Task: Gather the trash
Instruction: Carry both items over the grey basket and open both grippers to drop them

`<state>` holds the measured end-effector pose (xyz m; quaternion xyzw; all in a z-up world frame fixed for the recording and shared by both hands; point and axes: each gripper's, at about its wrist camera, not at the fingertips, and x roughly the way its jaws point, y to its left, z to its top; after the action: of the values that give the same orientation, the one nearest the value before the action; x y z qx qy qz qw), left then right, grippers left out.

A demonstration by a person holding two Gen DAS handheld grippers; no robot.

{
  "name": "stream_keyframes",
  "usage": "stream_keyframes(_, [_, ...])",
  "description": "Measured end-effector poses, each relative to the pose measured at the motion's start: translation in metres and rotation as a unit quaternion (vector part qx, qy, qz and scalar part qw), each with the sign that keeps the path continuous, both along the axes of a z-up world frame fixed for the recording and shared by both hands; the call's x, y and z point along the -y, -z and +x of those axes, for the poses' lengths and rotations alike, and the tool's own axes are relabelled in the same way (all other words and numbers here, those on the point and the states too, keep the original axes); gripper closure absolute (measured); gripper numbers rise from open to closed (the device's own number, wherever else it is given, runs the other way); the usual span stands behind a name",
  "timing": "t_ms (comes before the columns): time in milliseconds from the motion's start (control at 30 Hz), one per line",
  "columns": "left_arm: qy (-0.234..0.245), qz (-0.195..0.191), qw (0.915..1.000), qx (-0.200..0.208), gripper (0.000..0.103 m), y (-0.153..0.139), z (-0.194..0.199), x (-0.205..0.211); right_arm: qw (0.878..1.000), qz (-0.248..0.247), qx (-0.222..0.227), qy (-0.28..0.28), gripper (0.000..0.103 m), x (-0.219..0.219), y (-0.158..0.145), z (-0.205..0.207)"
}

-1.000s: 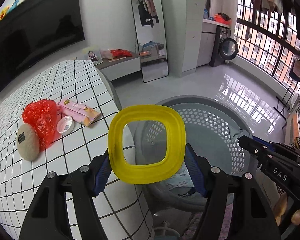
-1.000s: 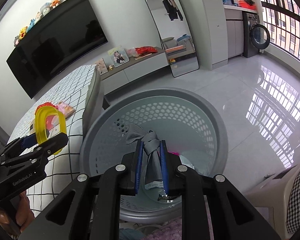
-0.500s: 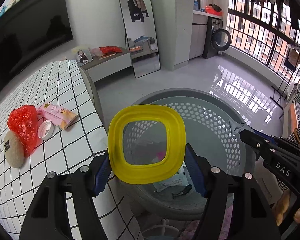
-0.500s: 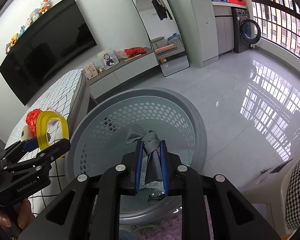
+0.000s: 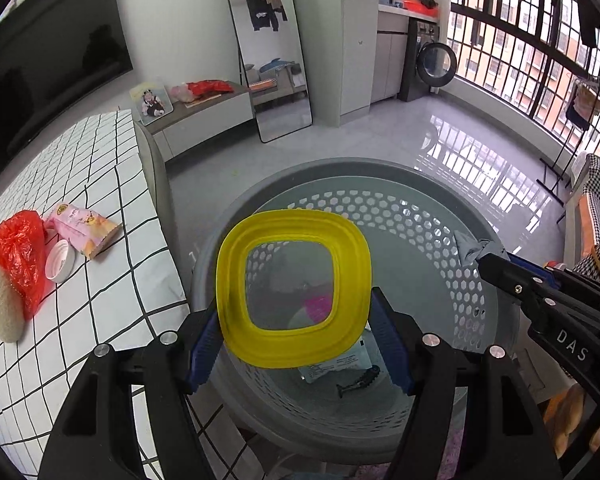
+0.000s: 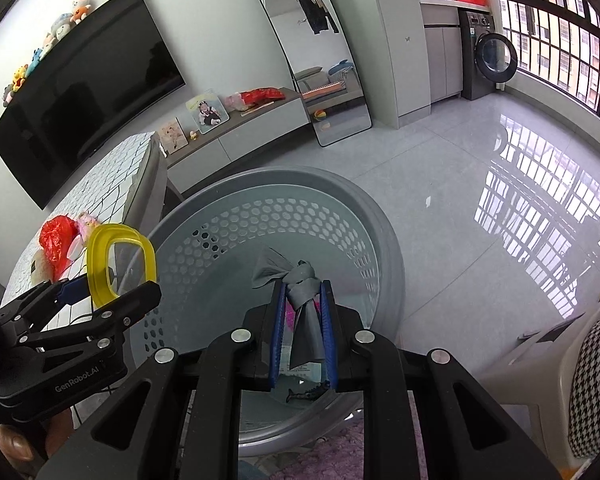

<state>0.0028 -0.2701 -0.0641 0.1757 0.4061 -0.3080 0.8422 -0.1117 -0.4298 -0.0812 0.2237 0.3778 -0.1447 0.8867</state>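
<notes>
Holding packet [image 5: 336, 366] and clip [image 5: 358, 385]: grey basket [image 5: 472, 240].

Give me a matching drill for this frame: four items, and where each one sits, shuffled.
Items:
1. yellow lid
2. grey knotted bag
3. red plastic bag
4. white packet

Places:
A. on the checked tabletop
B. between the left gripper's fingers
C. at the bottom of the grey basket
D. pinched in the right gripper

Pairs: 1-B, 2-D, 3-A, 4-C
</notes>
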Motion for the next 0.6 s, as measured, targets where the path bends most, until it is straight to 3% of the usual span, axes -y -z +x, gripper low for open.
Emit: stream_keyframes(600, [-0.002, 0.000, 1.0000, -0.008, 0.036, 0.0022, 0.0010, 0.0034, 1.000, 0.003, -0.008, -0.006, 0.086, 0.0034, 0.0054, 0.0116])
